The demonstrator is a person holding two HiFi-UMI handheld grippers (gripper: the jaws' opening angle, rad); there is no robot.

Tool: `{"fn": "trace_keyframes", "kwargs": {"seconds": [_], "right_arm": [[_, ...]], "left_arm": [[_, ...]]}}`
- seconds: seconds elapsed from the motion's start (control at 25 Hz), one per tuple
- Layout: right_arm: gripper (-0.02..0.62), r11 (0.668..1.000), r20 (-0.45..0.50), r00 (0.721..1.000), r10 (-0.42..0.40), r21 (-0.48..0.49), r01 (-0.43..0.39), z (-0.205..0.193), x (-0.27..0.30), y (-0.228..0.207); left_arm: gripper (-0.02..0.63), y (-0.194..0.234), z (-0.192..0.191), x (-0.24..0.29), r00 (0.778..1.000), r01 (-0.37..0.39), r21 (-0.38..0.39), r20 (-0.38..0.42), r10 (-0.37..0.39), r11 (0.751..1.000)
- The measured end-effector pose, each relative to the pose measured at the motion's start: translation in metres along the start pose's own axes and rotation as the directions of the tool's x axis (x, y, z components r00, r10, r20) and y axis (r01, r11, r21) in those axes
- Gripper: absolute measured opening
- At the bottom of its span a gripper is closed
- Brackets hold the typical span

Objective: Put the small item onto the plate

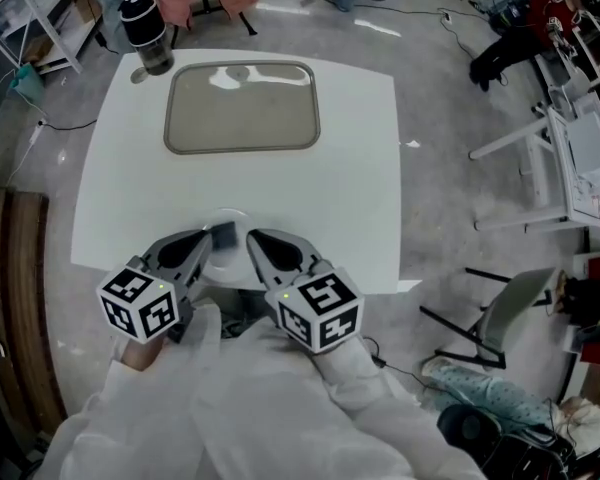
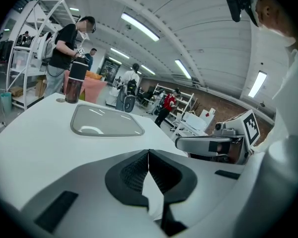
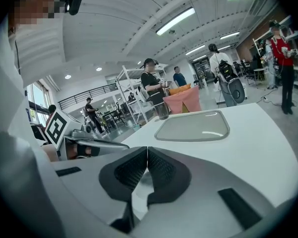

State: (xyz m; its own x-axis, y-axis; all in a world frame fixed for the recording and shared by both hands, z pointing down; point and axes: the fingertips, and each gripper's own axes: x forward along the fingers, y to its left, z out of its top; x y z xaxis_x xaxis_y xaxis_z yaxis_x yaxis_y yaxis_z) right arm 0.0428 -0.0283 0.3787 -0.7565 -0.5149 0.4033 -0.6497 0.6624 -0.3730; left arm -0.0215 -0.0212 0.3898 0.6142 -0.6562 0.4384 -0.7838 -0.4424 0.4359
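A grey rectangular plate [image 1: 242,107] with rounded corners lies on the far half of the white table [image 1: 350,168]; it also shows as the plate [image 2: 107,122] and the plate [image 3: 192,125] in the gripper views. Both grippers hover side by side at the table's near edge. My left gripper [image 1: 220,234] is shut with nothing between its jaws, tips meeting at the left gripper [image 2: 148,152]. My right gripper [image 1: 252,236] is shut and empty too, seen as the right gripper [image 3: 147,149]. A faint pale round shape [image 1: 227,218] lies on the table between the tips; I cannot tell what it is.
A dark tumbler [image 1: 147,33] stands at the far left corner of the table, beside the plate. People stand beyond the far edge. Folding chairs [image 1: 540,158] and clutter stand on the floor to the right, shelving [image 1: 40,8] to the far left.
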Motion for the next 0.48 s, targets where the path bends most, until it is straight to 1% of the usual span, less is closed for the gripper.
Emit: {"fn": "trace_keyframes", "kwargs": {"seconds": [0.16, 0.32, 0.48], "right_arm": [[0.015, 1.000, 0.003, 1.000, -0.017, 0.024, 0.017, 0.002, 0.002, 0.001], [0.015, 0.998, -0.011, 0.999, -0.038, 0.043, 0.038, -0.002, 0.007, 0.003], [0.015, 0.996, -0.046, 0.997, -0.056, 0.067, 0.059, -0.011, 0.010, 0.003]], "left_arm": [[0.010, -0.001, -0.009, -0.003, 0.996, 0.075, -0.018, -0.056, -0.076, 0.997], [0.010, 0.013, -0.017, -0.010, 0.992, 0.077, -0.040, -0.093, -0.080, 0.996], [0.010, 0.016, -0.024, -0.015, 0.989, 0.079, -0.071, -0.118, -0.087, 0.994]]}}
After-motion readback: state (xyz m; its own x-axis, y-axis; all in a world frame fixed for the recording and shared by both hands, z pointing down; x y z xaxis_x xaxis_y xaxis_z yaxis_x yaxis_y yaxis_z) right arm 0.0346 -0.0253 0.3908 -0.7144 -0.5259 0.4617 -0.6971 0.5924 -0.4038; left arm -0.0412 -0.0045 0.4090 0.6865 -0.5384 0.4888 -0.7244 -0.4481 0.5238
